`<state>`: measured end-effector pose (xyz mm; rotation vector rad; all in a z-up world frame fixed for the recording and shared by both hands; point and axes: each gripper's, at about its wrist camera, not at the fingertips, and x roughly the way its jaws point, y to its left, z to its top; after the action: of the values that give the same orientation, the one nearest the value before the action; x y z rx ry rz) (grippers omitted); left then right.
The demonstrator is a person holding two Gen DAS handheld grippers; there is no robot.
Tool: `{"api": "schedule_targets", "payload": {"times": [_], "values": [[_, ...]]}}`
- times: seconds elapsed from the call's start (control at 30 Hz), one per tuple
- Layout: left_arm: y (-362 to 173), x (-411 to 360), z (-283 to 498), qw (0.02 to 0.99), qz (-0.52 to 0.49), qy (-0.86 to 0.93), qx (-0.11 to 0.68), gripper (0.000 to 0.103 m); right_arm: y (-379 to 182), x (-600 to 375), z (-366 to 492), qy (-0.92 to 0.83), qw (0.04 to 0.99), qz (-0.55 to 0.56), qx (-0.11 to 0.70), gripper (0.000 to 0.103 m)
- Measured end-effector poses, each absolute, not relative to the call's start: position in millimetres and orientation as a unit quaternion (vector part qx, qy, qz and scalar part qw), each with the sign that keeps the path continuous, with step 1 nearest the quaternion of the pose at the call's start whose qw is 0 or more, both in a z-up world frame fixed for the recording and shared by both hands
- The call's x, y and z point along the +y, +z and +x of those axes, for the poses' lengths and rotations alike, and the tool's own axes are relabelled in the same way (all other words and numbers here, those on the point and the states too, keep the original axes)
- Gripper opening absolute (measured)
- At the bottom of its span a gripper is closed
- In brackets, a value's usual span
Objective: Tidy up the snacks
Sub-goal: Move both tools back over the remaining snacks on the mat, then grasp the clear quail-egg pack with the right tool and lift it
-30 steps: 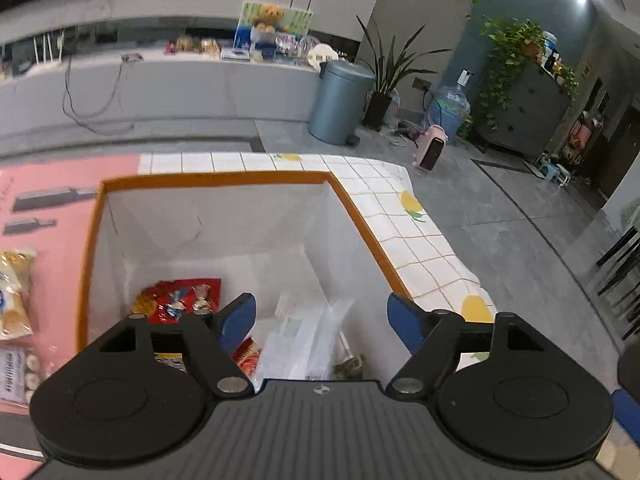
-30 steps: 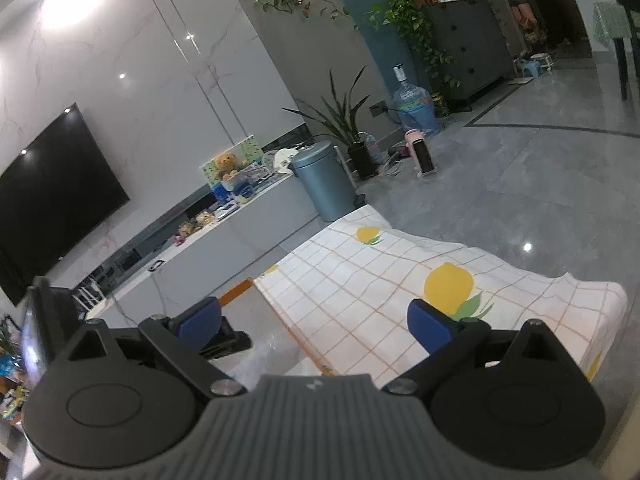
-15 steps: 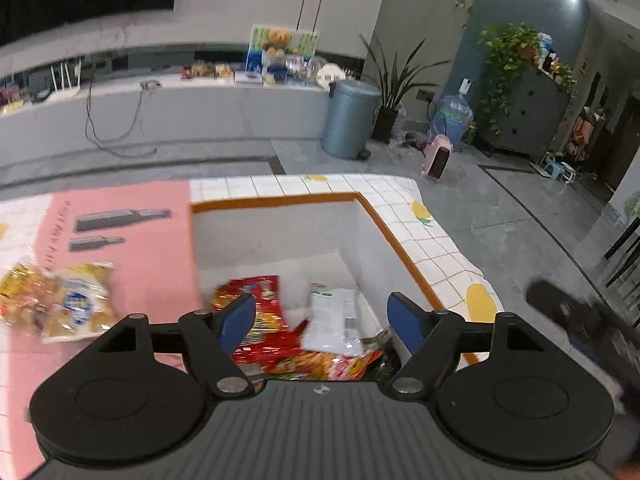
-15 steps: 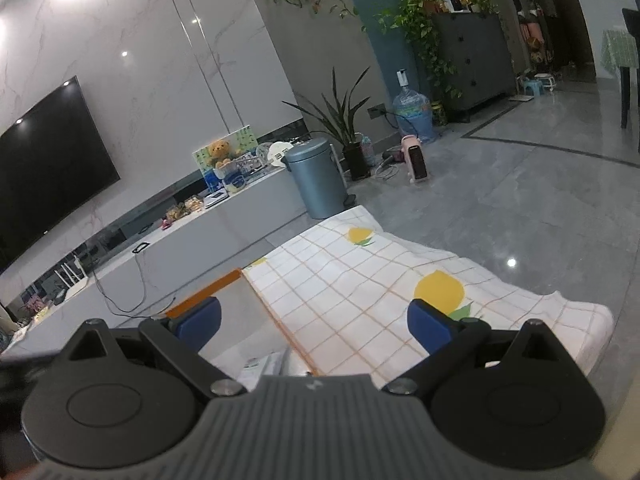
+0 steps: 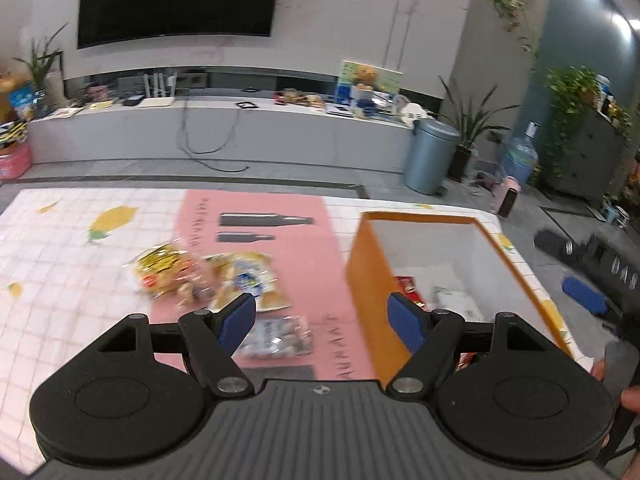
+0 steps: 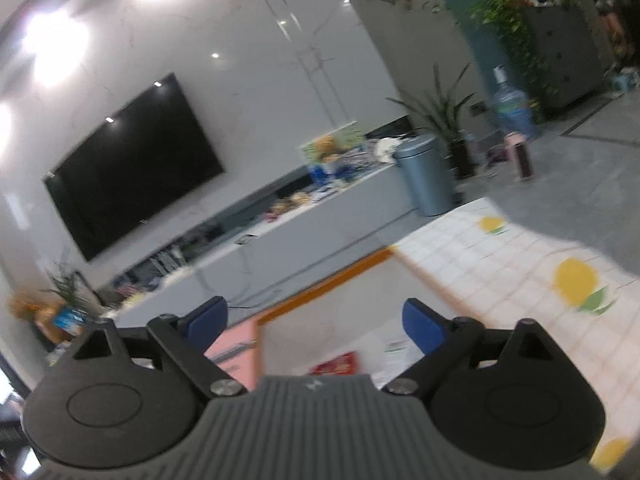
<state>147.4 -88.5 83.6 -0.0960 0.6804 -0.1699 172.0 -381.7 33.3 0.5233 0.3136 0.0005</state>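
Left wrist: snack packets (image 5: 224, 284) beside box (image 5: 368, 280) (orange).

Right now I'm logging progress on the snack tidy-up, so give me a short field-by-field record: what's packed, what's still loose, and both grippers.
container: orange box, open top, white inside, on the checked tablecloth
in box: red packet and white packet
still loose: yellow snack bag, blue-labelled bag, clear pouch, all on the pink mat left of the box
left gripper: open, empty
right gripper: jaws closing, nothing between them, over the box
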Motion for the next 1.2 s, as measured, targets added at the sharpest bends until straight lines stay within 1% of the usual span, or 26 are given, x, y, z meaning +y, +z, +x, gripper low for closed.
{"api": "schedule_targets", "payload": {"times": [0.17, 0.33, 0.47, 0.6, 0.8, 0.97, 1.1, 1.2], "values": [[70.2, -61.9, 136.4, 0.939, -0.048, -0.062, 0.334, 0.088, 33.1, -326.7, 174.0, 0.071, 0.961, 0.227, 0.144, 0.090], [51.8, -31.5, 126.1, 0.939, -0.048, -0.042, 0.338, 0.088, 29.3, -276.6, 164.8, 0.113, 0.969, 0.189, 0.109, 0.090], [36.0, -2.8, 117.3, 0.938, -0.070, -0.022, 0.340, 0.088, 22.6, -244.6, 158.7, 0.106, 0.978, 0.155, 0.089, 0.097], [21.3, 16.0, 113.5, 0.935, -0.084, -0.018, 0.343, 0.088, 9.4, -227.3, 158.0, 0.098, 0.983, 0.127, 0.090, 0.100], [7.2, 36.4, 119.9, 0.937, -0.092, -0.005, 0.337, 0.088, -16.3, -199.6, 165.8, 0.119, 0.980, 0.085, 0.133, 0.100], [2.1, 57.0, 134.2, 0.942, -0.087, 0.002, 0.325, 0.088, -45.3, -186.4, 190.1, 0.137, 0.967, 0.060, 0.206, 0.100], [-7.2, 73.8, 148.6, 0.935, -0.104, 0.018, 0.337, 0.088, -65.0, -182.0, 208.1, 0.140, 0.959, 0.037, 0.244, 0.100], [-10.5, 77.0, 158.1, 0.934, -0.091, 0.027, 0.344, 0.088, -78.8, -178.4, 222.3, 0.134, 0.954, 0.028, 0.266, 0.100]]}}
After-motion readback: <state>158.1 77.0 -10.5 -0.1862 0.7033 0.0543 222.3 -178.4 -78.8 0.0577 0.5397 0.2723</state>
